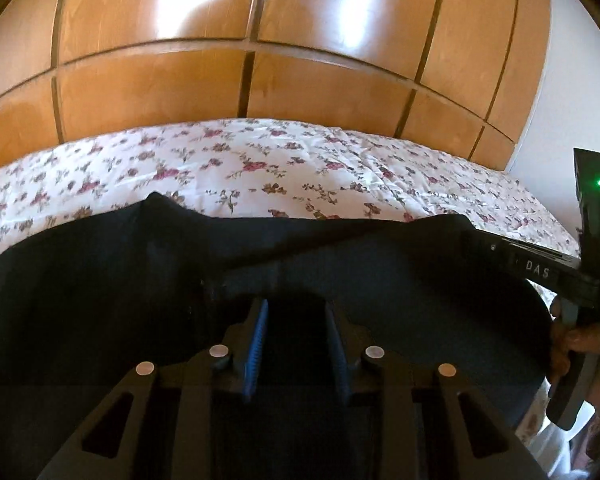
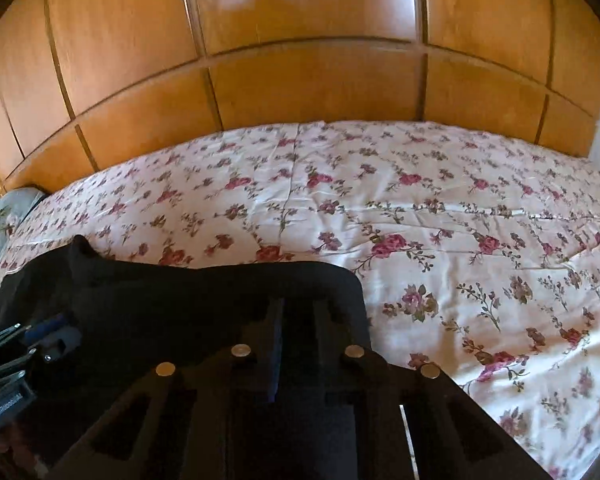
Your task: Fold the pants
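Observation:
Black pants (image 1: 100,280) lie spread on a floral bedsheet (image 1: 260,160). In the left wrist view my left gripper (image 1: 296,312) sits over the dark cloth with its blue-padded fingers (image 1: 258,332) apart, and whether cloth is pinched is hidden. The right gripper's body (image 1: 540,268) shows at the right edge, held by a hand. In the right wrist view my right gripper (image 2: 300,312) is over the pants' right edge (image 2: 220,292) with its fingers apart. The left gripper (image 2: 40,344) shows at the far left on the cloth.
A wooden panelled wardrobe (image 1: 260,60) stands behind the bed. The floral sheet (image 2: 460,240) stretches far to the right of the pants. A white wall (image 1: 572,80) is at the right.

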